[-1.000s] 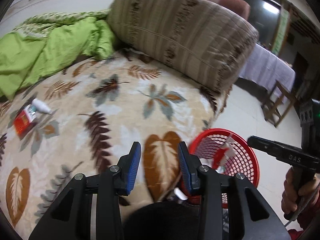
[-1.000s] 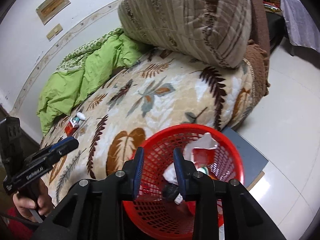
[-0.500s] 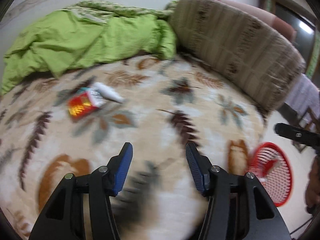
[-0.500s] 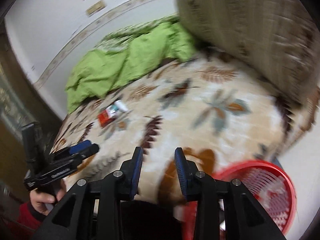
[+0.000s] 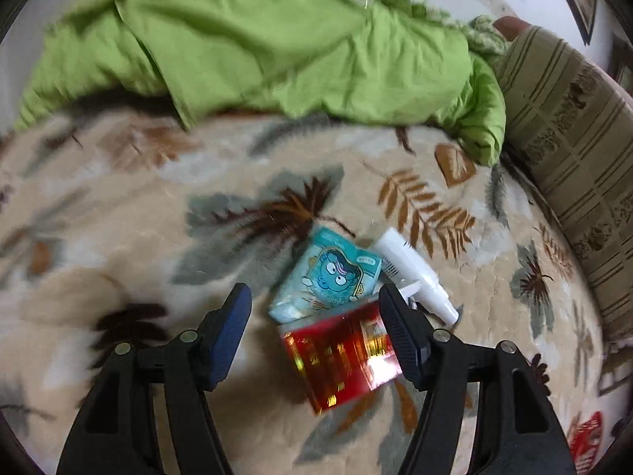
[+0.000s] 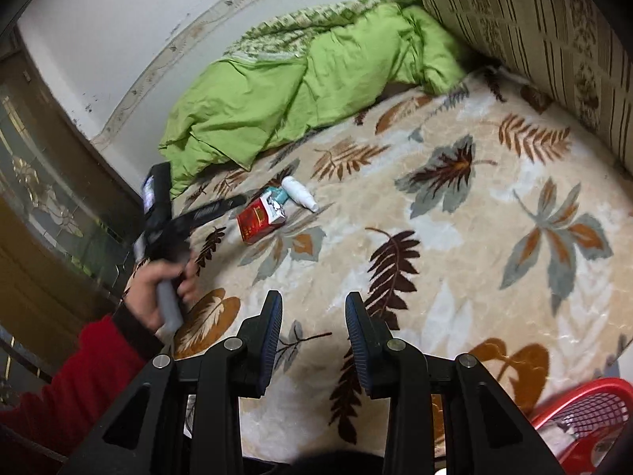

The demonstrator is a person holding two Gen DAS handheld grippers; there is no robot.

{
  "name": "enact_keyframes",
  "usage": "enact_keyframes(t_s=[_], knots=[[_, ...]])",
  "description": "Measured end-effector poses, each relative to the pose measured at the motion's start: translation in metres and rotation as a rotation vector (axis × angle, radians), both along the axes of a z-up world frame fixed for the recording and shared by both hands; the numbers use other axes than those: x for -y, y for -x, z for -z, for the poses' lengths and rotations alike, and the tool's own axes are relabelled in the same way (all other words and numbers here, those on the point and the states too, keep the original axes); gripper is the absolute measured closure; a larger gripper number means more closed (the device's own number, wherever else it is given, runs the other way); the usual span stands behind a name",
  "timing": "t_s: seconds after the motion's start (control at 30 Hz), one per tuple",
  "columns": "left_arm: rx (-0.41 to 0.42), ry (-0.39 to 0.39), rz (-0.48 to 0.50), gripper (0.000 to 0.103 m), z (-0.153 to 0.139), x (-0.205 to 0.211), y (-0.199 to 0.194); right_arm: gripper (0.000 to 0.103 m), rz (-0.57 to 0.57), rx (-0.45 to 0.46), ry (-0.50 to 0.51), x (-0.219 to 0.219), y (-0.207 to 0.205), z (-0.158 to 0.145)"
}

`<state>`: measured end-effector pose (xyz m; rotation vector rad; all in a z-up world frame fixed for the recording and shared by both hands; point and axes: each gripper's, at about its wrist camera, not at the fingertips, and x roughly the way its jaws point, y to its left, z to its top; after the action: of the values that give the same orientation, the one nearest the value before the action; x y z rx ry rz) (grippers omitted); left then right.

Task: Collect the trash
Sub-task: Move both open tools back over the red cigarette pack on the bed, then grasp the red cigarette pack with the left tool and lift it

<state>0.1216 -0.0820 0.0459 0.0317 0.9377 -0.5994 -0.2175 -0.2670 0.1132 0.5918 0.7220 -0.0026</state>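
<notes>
A red cigarette pack (image 5: 342,354), a light-blue cartoon packet (image 5: 328,277) and a small white bottle (image 5: 415,273) lie together on the leaf-patterned blanket (image 5: 138,237). My left gripper (image 5: 316,320) is open, its jaws wide, just above the pack and packet. In the right wrist view the same pack (image 6: 261,217), packet (image 6: 279,195) and bottle (image 6: 298,193) lie far left, with the left gripper (image 6: 235,200) beside them. My right gripper (image 6: 312,328) is open and empty over the blanket (image 6: 455,237). The red mesh basket (image 6: 585,407) is at the lower right.
A green duvet (image 5: 257,39) is bunched at the back of the bed. A big striped brown cushion (image 5: 573,126) lies along the right side. The red basket's edge also shows in the left wrist view (image 5: 589,431). A dark wooden door (image 6: 35,198) stands at left.
My left gripper has swung away from the basket, across the bed to the pile of trash, and opened wider. The right gripper has turned from the basket toward the bed.
</notes>
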Motion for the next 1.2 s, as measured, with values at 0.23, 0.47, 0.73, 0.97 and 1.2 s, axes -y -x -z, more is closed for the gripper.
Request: enact_keyframes(t_s=[0.23,0.47,0.73,0.97,1.2], knots=[[-0.089,0.032,0.287,0.037,0.022,0.002,0.072,0.068,0.006,-0.026,0.014,0.011,-0.002,0.007],[0.048,0.007,0.291,0.037,0.002,-0.009,0.092,0.068,-0.005,-0.020,0.009,0.009,-0.005,0.008],[-0.075,0.072,0.185,0.038,0.009,0.020,0.023,0.068,0.001,-0.042,-0.028,0.008,-0.007,0.020],[-0.111,0.062,0.485,0.038,0.029,0.028,0.101,0.068,0.001,-0.045,-0.012,0.013,-0.002,0.024],[-0.107,0.049,0.339,0.037,0.024,0.018,0.082,0.068,0.007,-0.034,-0.036,0.019,-0.005,0.024]])
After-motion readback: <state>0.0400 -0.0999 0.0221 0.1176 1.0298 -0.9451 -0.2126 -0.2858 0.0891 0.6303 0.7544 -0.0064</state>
